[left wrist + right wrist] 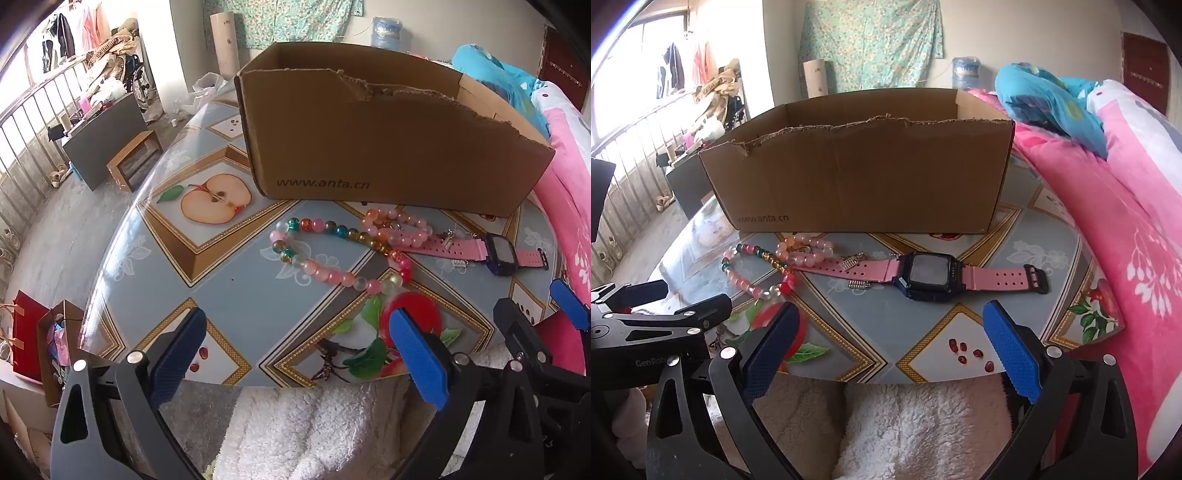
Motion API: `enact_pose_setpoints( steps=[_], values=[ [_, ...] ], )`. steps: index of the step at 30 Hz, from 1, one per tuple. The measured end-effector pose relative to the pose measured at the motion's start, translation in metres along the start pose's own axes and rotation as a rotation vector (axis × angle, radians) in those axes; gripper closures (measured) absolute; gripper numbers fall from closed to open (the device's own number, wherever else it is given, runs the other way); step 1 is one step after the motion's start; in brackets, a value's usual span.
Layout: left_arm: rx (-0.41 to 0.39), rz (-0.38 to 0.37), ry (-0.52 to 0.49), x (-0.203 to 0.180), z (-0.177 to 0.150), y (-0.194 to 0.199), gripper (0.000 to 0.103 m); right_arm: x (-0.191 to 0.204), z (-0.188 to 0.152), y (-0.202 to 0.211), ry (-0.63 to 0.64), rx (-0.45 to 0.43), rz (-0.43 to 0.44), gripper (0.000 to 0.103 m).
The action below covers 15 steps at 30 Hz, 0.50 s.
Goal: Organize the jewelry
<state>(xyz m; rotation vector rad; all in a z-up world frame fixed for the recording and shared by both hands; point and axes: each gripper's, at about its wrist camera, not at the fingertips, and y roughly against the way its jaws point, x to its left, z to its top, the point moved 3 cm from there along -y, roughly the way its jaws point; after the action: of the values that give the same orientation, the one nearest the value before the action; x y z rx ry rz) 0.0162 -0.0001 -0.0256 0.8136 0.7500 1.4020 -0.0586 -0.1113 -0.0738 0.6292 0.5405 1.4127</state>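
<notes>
Both tools gape empty; beads [332, 254] and watch [929, 275] lie before box [857, 177].

The table [1027, 236] wears a grey-blue cloth with gold-bordered diamonds, a halved apple and red seeds. The cardboard box [857, 177] is plain brown with grey lettering. The watch [927, 275] has a pink strap and dark navy case. The bead necklace [332, 254] mixes pink, teal, orange and clear. Both tools carry blue pads on black arms.
</notes>
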Motion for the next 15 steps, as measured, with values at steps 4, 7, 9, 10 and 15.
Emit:
enact_pose_setpoints(
  steps=[4, 7, 9, 10, 15],
  values=[
    [0.0, 0.002, -0.002, -0.0001, 0.0, 0.0, 0.006, 0.0001, -0.0001, -0.0004, -0.001, 0.002, 0.002, 0.008],
    [-0.005, 0.006, -0.001, -0.0003, 0.0003, 0.0008, 0.006, 0.0003, -0.0003, -0.0004, 0.001, 0.002, 0.003, 0.008],
    [-0.002, 0.002, -0.001, -0.0006, -0.0024, -0.0032, 0.006, 0.0002, -0.0004, -0.0001, 0.002, 0.001, 0.003, 0.008],
    [-0.004, 0.002, -0.002, -0.0009, -0.0028, -0.0035, 0.006, 0.0001, -0.0005, 0.0, 0.003, 0.001, 0.004, 0.008],
    [-0.001, -0.002, 0.001, 0.0003, -0.0013, -0.0015, 0.006, -0.0003, -0.0004, -0.0022, 0.0, 0.004, 0.002, 0.008]
  ],
)
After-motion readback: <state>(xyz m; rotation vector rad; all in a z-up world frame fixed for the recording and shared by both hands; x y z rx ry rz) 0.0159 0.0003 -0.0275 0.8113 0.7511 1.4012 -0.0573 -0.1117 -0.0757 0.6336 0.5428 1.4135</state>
